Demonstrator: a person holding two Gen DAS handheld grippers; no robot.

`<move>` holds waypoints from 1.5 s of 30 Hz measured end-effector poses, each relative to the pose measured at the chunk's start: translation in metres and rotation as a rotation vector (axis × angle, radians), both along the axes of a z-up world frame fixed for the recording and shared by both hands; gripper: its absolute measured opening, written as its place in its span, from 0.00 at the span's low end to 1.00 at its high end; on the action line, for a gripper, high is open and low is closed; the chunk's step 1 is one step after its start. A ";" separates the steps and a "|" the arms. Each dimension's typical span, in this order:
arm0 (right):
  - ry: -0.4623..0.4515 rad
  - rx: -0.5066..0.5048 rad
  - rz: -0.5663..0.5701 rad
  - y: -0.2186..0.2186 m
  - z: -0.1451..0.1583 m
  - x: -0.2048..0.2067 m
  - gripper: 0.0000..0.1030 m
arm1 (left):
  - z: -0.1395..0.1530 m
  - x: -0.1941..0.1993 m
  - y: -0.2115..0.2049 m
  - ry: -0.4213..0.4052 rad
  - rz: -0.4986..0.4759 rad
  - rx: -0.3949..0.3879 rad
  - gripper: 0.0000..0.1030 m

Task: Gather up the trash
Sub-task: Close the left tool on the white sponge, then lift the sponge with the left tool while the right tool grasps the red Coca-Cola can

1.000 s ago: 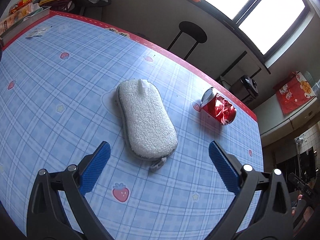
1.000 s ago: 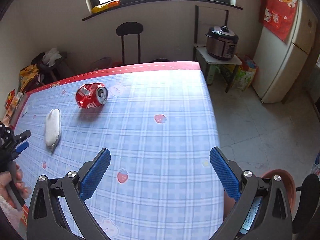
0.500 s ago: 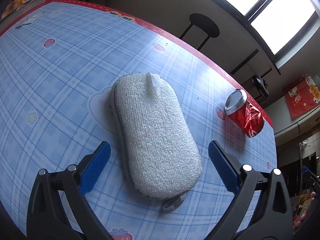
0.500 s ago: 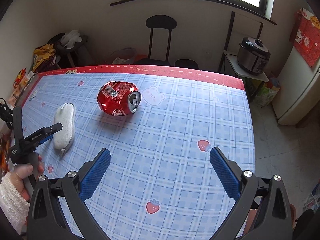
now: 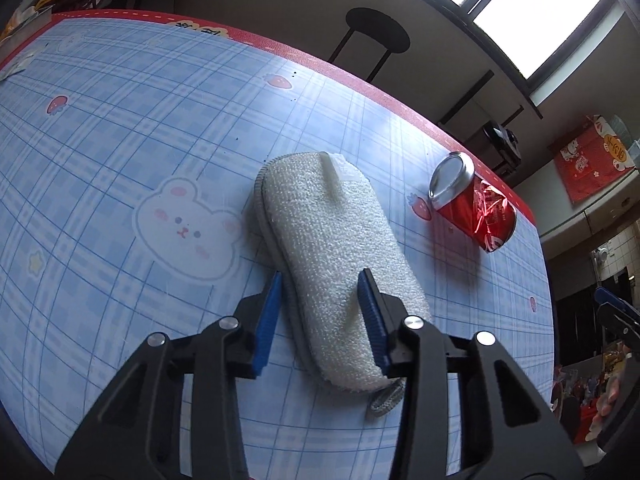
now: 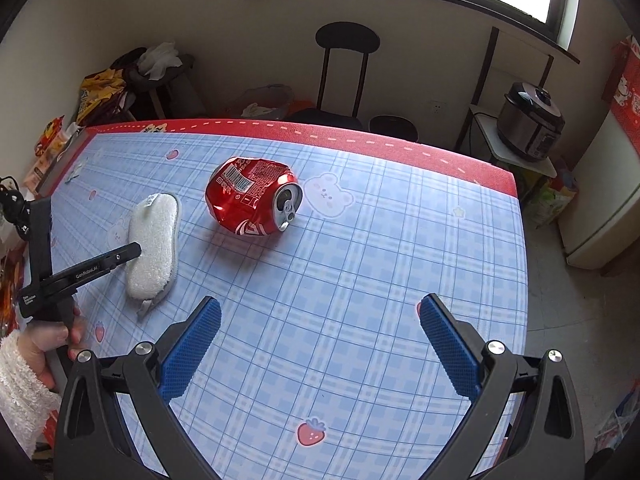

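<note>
A white oblong sponge (image 5: 328,240) lies on the blue checked tablecloth (image 5: 120,120). My left gripper (image 5: 320,276) straddles its near half. The jaws are closing, and both blue pads press into its sides, denting it on the right. In the right wrist view the sponge (image 6: 154,236) sits at the left, with the left gripper (image 6: 134,248) on it and a hand in a white sleeve (image 6: 24,380) behind. A crushed red soda can (image 6: 252,196) lies on its side beyond the sponge (image 5: 472,208). My right gripper (image 6: 319,302) hangs open and empty, short of the can.
The table's red far edge (image 6: 360,140) runs across the back, with a black stool (image 6: 347,40) behind it. A rice cooker (image 6: 532,120) stands on a side table at the right. Bags and clutter (image 6: 104,92) pile up at the back left. Bare floor (image 6: 560,280) lies to the right.
My left gripper's jaws went from wide open to pinching the sponge. The right gripper moved in toward the can, which now looks larger and nearer.
</note>
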State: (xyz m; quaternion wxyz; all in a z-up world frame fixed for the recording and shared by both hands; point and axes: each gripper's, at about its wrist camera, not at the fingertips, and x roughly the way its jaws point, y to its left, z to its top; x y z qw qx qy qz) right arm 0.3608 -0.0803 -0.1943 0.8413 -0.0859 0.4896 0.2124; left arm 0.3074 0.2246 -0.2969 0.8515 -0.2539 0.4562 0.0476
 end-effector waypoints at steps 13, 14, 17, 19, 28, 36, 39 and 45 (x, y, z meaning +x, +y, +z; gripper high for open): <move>0.066 0.015 -0.008 0.007 -0.022 -0.004 0.95 | 0.033 -0.008 -0.055 -0.084 -0.233 -0.130 0.13; 0.077 0.011 -0.015 0.006 -0.027 -0.004 0.95 | 0.035 -0.006 -0.061 -0.084 -0.254 -0.138 0.12; 0.099 -0.024 -0.037 0.005 -0.049 -0.003 0.95 | 0.035 0.000 -0.079 -0.085 -0.298 -0.147 0.11; 0.113 -0.066 -0.043 0.007 -0.067 -0.002 0.95 | 0.033 0.004 -0.087 -0.083 -0.308 -0.163 0.11; 0.067 -0.082 -0.013 0.027 -0.079 -0.002 0.95 | 0.018 0.004 -0.071 -0.044 -0.180 -0.159 0.37; 0.049 -0.208 0.100 0.060 -0.094 0.001 0.94 | 0.001 0.000 -0.056 -0.005 -0.141 -0.209 0.41; 0.070 -0.201 0.088 0.057 -0.096 0.001 0.94 | -0.002 0.004 -0.058 -0.002 -0.145 -0.221 0.44; 0.108 -0.156 0.064 0.049 -0.101 0.003 0.94 | -0.013 0.023 -0.065 0.010 -0.152 -0.266 0.45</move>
